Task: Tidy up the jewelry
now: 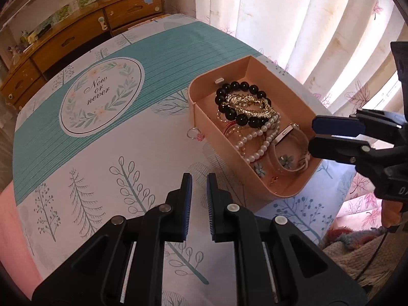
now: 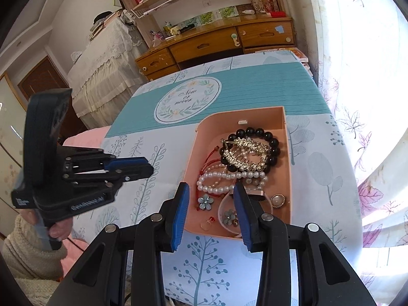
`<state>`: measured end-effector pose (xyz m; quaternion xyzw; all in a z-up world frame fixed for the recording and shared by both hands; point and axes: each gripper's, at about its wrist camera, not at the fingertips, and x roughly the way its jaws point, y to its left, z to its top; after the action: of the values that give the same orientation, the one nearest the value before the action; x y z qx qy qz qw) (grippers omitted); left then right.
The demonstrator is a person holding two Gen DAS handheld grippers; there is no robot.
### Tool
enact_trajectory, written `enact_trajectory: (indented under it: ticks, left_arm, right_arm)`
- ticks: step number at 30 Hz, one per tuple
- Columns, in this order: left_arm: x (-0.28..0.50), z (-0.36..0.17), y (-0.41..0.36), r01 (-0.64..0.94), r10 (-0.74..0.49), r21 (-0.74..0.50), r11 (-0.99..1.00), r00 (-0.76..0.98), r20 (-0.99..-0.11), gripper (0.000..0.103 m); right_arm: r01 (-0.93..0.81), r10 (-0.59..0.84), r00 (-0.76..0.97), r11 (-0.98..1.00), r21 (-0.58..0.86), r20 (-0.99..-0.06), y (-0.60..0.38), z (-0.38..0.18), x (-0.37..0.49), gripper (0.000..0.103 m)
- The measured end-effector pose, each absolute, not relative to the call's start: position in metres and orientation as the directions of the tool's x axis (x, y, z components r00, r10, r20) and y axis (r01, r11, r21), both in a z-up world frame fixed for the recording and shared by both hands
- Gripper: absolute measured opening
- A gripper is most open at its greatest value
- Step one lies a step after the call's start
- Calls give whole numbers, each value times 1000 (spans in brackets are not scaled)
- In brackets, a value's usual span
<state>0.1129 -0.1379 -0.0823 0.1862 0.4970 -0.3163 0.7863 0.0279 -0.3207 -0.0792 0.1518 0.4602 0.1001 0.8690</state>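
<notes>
A peach open box (image 1: 204,107) (image 2: 193,168) sits on the patterned tablecloth. It holds a black bead bracelet (image 1: 242,102) (image 2: 267,137), a gold chain (image 1: 252,107) (image 2: 244,150), pearl strands (image 1: 257,137) (image 2: 219,178), flower pieces and a pale bangle (image 1: 293,148). A small ring with a pink stone (image 1: 195,134) lies on the cloth just left of the box. My left gripper (image 1: 199,181) is slightly open and empty, above the cloth near the box's front left. My right gripper (image 2: 211,191) is open and empty over the box's near end; it also shows in the left wrist view (image 1: 313,135).
A wooden dresser (image 2: 216,43) with drawers stands beyond the table. Curtains (image 1: 306,25) hang close behind the box. A lace-covered piece of furniture (image 2: 102,71) stands to the far left. The table's round "Now or never" print (image 1: 102,99) lies left of the box.
</notes>
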Motion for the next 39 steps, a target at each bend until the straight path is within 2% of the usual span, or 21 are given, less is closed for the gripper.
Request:
enact_trajectory:
  ticks: [10,39]
  left_arm:
    - [151,-121,-155,686,-361,-113,719,229,-904,9]
    - [172,-133,-171,764,-386,-98,638,207,-899,9]
  right_arm:
    - [-6,311,530,932,363,-789,-324,-101,44,36]
    - [26,318,493,925,379,-810,-330,-130,71,36]
